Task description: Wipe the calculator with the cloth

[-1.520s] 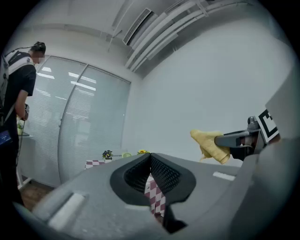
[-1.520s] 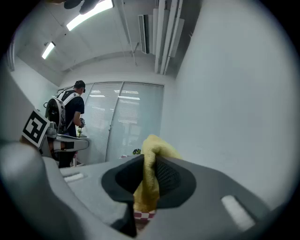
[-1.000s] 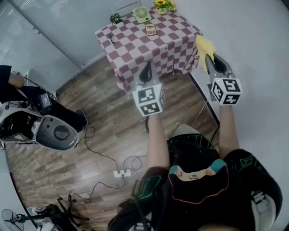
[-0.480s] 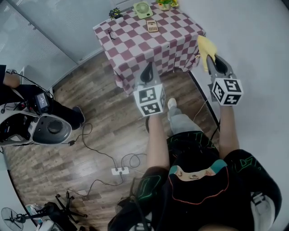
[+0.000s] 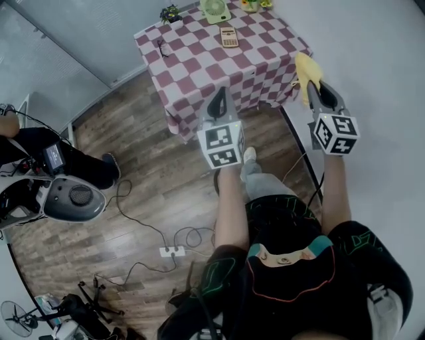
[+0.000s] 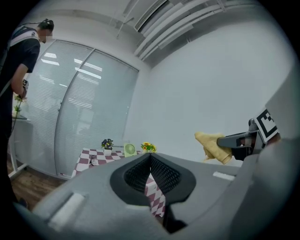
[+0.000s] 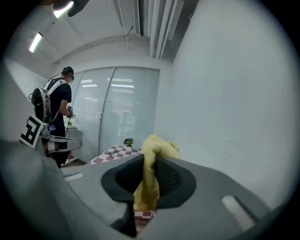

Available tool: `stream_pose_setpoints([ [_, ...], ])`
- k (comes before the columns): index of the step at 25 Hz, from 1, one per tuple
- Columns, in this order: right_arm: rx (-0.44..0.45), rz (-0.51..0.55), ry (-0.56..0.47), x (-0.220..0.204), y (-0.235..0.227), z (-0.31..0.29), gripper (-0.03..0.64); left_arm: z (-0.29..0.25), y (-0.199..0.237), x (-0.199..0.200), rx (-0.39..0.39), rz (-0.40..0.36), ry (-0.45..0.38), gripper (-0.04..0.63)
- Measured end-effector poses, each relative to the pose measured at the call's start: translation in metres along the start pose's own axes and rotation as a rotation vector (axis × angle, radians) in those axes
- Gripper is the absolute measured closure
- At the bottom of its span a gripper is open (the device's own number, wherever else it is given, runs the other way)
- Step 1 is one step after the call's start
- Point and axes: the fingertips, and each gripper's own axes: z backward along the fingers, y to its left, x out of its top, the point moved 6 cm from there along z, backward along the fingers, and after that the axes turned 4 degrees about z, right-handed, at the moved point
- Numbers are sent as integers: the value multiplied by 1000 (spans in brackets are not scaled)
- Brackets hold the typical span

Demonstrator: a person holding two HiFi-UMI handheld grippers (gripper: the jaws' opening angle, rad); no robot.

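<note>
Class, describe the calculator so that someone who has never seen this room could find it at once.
Look for the table draped in red-and-white checks. Near its far edge, just in front of the green fan, lies the calculator: the only flat tan rectangle there.

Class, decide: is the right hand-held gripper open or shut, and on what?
Shut on the yellow cloth: bunched fabric is pinched between the jaws of the right hand-held gripper.
</note>
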Motion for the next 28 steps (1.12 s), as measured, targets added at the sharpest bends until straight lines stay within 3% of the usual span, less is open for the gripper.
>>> stream_pose_setpoints([
  [14,58,-39,102,-23,-61,-182,549,-168,43,-46,64,65,159,586],
  [20,75,-82,88,-17,-93,-252,549,-240,46,-34,54,37,170,585],
  [28,119,-153,41,-5,-105,-306,549,-282,58,-2,73,-43,179,585],
])
